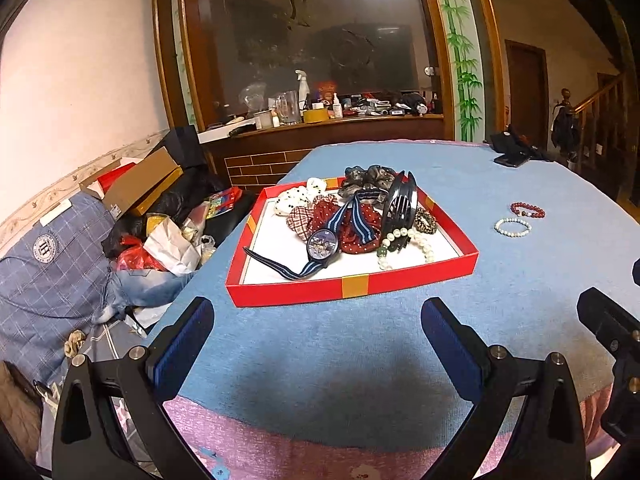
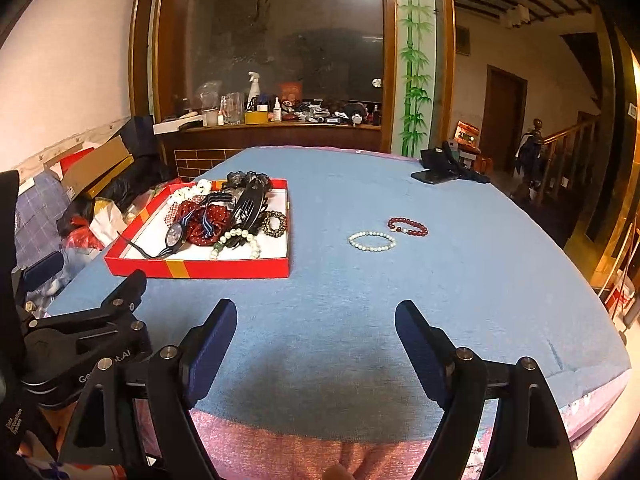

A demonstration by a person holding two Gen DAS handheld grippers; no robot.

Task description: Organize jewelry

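A red tray (image 1: pixel 352 290) (image 2: pixel 200 269) sits on the blue cloth, holding a striped-strap watch (image 1: pixel 322 246), scrunchies, a black hair claw (image 1: pixel 398 204) and a pearl bracelet (image 1: pixel 404 246). Right of the tray, on the cloth, lie a white bead bracelet (image 1: pixel 513 227) (image 2: pixel 372 241) and a dark red bead bracelet (image 1: pixel 528 210) (image 2: pixel 408 227). My left gripper (image 1: pixel 318 322) is open and empty, in front of the tray. My right gripper (image 2: pixel 316 324) is open and empty, near the front edge, short of the two bracelets.
A black phone and dark pouch (image 2: pixel 440 170) lie at the table's far right corner. Left of the table is a pile of clothes, bags and boxes (image 1: pixel 132 220). A cluttered wooden counter (image 1: pixel 320 114) stands behind. Stairs are at the right.
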